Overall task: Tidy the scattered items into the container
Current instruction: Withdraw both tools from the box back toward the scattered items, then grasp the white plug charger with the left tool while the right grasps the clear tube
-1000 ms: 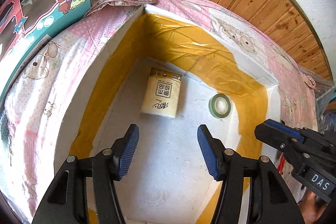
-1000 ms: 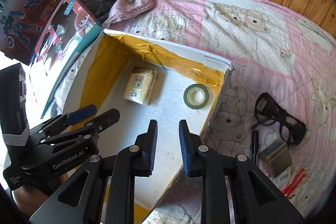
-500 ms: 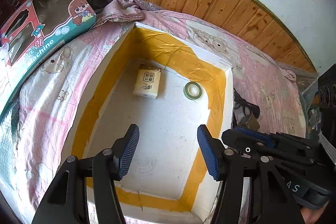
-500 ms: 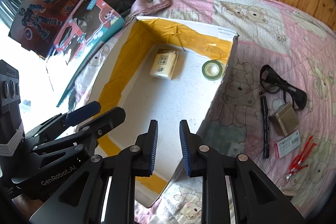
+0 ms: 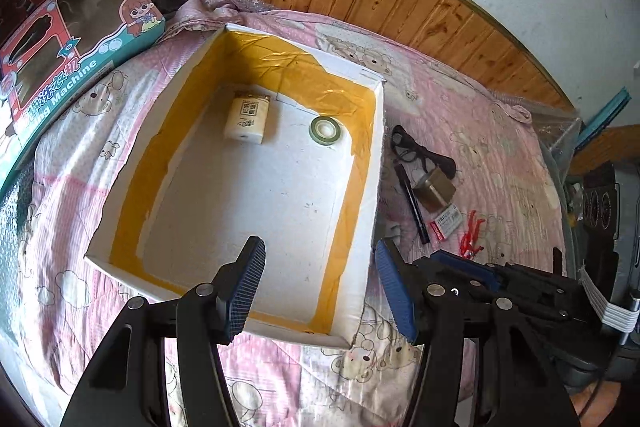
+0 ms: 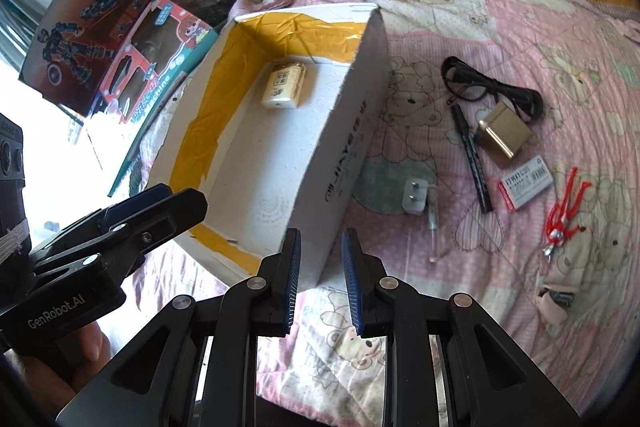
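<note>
The white foam box (image 5: pixel 362 187) lined with yellow tape, the container for this tidy-up, sits on the pink bear-print quilt (image 6: pixel 500 287) directly ahead of both tools; its near right corner lies just beyond the right gripper (image 6: pixel 320 287). Inside it, far from either gripper, lie a cream tissue pack (image 5: pixel 246 121) and a green roll of tape (image 5: pixel 326 131). The left gripper (image 5: pixel 320 283) hangs above the box's near edge with its blue pads spread wide and nothing between them. The right gripper's pads stand close together with a narrow gap showing, also empty.

The loose items lie ahead and to the right of the right gripper, outside the box wall: a white two-pin plug adapter (image 6: pixel 416 195) nearest, with a thin clear tube (image 6: pixel 434 227) beside it, then a black marker pen (image 6: pixel 472 163), a gold metal tin (image 6: pixel 504 133), black-framed glasses (image 6: pixel 488 87), a white-and-red eraser pack (image 6: pixel 526 185) and a red toy figure (image 6: pixel 564 207) farther right.

The step in hand looks like choosing the next pickup. The plug adapter seems the sensible target, being nearest. To do it well, the right gripper should widen first, swing right clear of the box wall, and come down across the adapter's narrow sides, avoiding the tube and not snagging the soft quilt. The left gripper should keep out of the drop path over the box.
</note>
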Motion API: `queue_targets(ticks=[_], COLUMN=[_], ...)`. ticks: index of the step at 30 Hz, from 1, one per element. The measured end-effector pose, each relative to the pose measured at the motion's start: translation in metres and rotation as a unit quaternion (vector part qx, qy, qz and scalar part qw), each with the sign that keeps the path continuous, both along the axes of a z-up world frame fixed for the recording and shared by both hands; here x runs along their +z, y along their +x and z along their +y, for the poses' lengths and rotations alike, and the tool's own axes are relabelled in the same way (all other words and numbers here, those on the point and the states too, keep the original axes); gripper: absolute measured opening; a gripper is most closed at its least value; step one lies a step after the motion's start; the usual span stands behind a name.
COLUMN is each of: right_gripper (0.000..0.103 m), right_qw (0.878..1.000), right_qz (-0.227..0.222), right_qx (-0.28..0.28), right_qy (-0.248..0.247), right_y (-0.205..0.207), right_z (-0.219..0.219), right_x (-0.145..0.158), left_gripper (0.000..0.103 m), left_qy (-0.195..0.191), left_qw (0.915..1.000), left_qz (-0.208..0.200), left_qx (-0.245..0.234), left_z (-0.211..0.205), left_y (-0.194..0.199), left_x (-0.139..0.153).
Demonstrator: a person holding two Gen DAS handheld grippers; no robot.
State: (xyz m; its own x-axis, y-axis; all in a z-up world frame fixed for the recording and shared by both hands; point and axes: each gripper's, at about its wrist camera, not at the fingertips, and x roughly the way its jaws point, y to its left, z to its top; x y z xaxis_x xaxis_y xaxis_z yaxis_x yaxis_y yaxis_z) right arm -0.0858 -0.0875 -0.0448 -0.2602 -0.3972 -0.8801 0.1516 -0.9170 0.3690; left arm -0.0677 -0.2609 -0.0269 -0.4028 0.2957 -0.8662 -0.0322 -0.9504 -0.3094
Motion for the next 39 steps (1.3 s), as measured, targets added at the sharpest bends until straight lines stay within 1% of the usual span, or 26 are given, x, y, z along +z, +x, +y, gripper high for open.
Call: queue_targets(ticks=[5, 13, 18, 22, 25, 28, 32, 36, 39], right_gripper=[0.025, 0.025, 0.026, 0.026, 0.03, 0.031, 0.032, 0.032, 0.032], right_qw=[0.999, 0.993, 0.986, 0.982, 0.98, 0.984, 0.994, 0.999, 1.0], right_qz=[-0.016, -0.041, -0.06, -0.069, -0.077, -0.076, -0.058, -0.025, 0.0], right_qx=[-0.043, -0.109, -0.152, -0.176, -0.184, -0.162, -0.089, -0.013, 0.014], right_qy=[-0.01, -0.014, -0.012, -0.01, -0.012, -0.018, -0.03, -0.024, -0.019], right_y=[0.016, 0.039, 0.05, 0.055, 0.055, 0.046, 0.023, 0.008, 0.002], right_z=[0.037, 0.101, 0.144, 0.169, 0.183, 0.178, 0.143, 0.103, 0.087], right_x=[-0.01, -0.032, -0.049, -0.062, -0.071, -0.077, -0.08, -0.087, -0.097], left_gripper=[0.059, 0.059, 0.059, 0.059, 0.059, 0.059, 0.059, 0.059, 0.059], left_qy=[0.003, 0.004, -0.001, -0.018, -0.032, -0.04, -0.036, -0.026, -0.028], left_qw=[0.9993, 0.9958, 0.9929, 0.9915, 0.9902, 0.9897, 0.9894, 0.9893, 0.9887], left_qz=[-0.004, -0.023, -0.04, -0.052, -0.061, -0.071, -0.097, -0.11, -0.121], left_qx=[-0.037, -0.088, -0.112, -0.118, -0.121, -0.118, -0.102, -0.092, -0.083], left_z=[0.028, 0.076, 0.107, 0.125, 0.136, 0.141, 0.138, 0.137, 0.137], left_y=[0.008, 0.011, 0.002, -0.012, -0.025, -0.036, -0.047, -0.054, -0.062], left_x=[0.001, -0.011, -0.028, -0.048, -0.063, -0.078, -0.093, -0.095, -0.096])
